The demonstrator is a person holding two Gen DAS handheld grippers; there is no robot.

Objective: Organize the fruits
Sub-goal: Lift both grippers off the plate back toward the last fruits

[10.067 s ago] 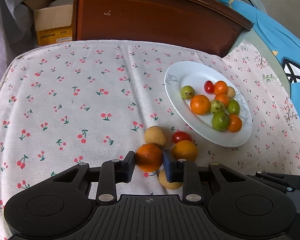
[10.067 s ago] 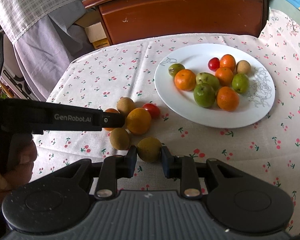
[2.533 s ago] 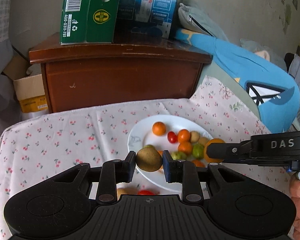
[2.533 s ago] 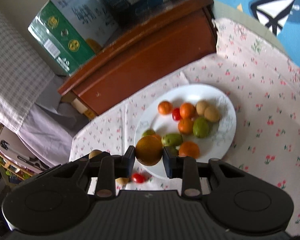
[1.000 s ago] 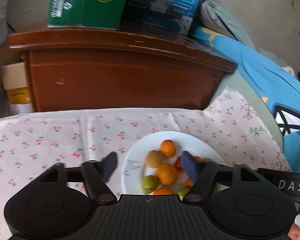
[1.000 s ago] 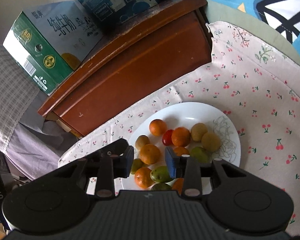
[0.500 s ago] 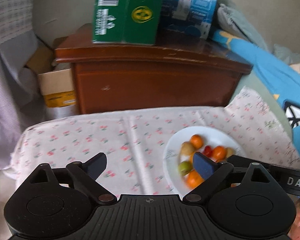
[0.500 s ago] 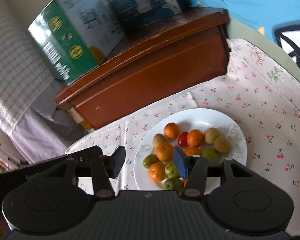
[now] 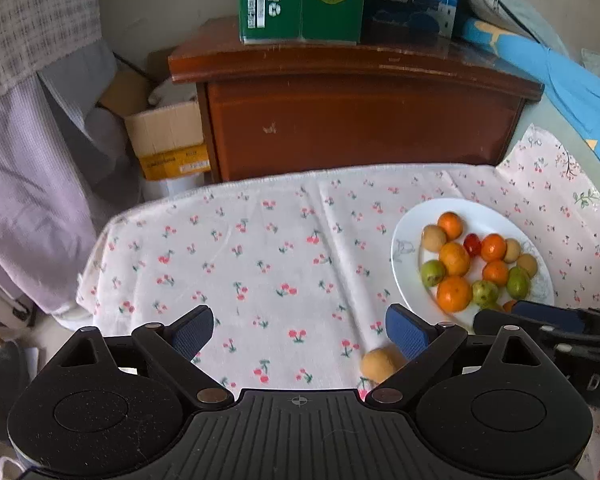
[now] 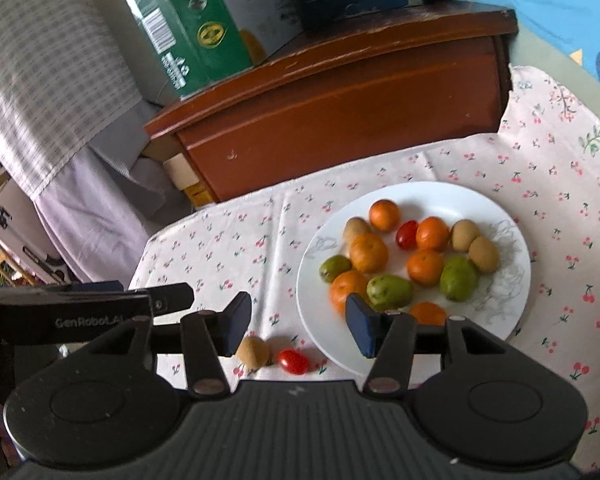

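Both grippers empty: left gripper [image 9: 299, 334] wide, right gripper [image 10: 298, 322] half-open. Take the kiwi [image 10: 253, 352] and cherry tomato [image 10: 293, 361] beside the plate [image 10: 512, 304] singly, squeezing gently.

Your left wrist view: high over tablecloth [image 9: 260, 264], angled down toward wooden cabinet [image 9: 360, 120]. Your right wrist view: nearer white plate [image 10: 512, 276], same facing, rolled slightly. Both share plate, cabinet, green carton [image 9: 300, 0].

Your table wears a cherry-print cloth [image 10: 240, 240]; on it sits the white plate [image 10: 512, 300] at about three o'clock; at six o'clock, off the plate's rim, lie a brown fruit [image 10: 253, 353] and a cherry tomato [image 10: 293, 361], just beside each other.
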